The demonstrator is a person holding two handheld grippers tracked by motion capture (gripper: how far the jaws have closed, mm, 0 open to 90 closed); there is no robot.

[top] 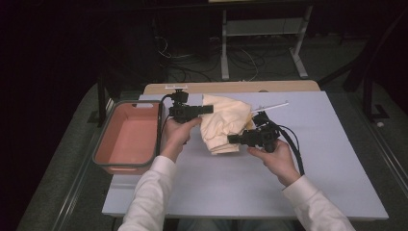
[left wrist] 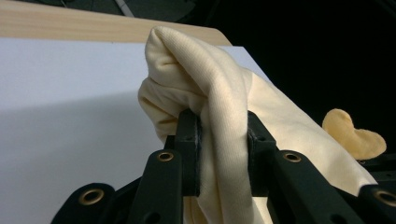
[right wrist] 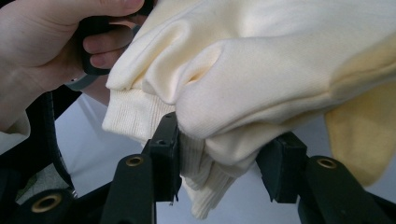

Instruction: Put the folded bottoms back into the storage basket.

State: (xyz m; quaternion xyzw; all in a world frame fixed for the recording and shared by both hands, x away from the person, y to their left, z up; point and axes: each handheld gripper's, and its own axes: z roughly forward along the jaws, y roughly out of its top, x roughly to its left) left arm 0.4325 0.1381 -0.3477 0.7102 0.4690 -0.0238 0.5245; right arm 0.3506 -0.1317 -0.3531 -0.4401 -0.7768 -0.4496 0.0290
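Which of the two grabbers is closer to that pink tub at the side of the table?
The left. The left gripper is held just beside the pink tub, near its right rim, clamped on the cream garment. The right gripper grips the garment's other side, farther from the tub.

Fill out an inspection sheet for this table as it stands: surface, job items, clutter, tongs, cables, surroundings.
Surface: white board on a wooden table.
Job items: cream garment, bunched and lifted; pink bin at the left edge, nothing seen inside.
Clutter: nothing seen.
Tongs: left tongs clamp a fold of the garment; right tongs around its ribbed hem, jaws wider.
Cables: black cable trailing from the right tongs; loose wires on the floor.
Surroundings: dark room, white frame legs beyond the table.
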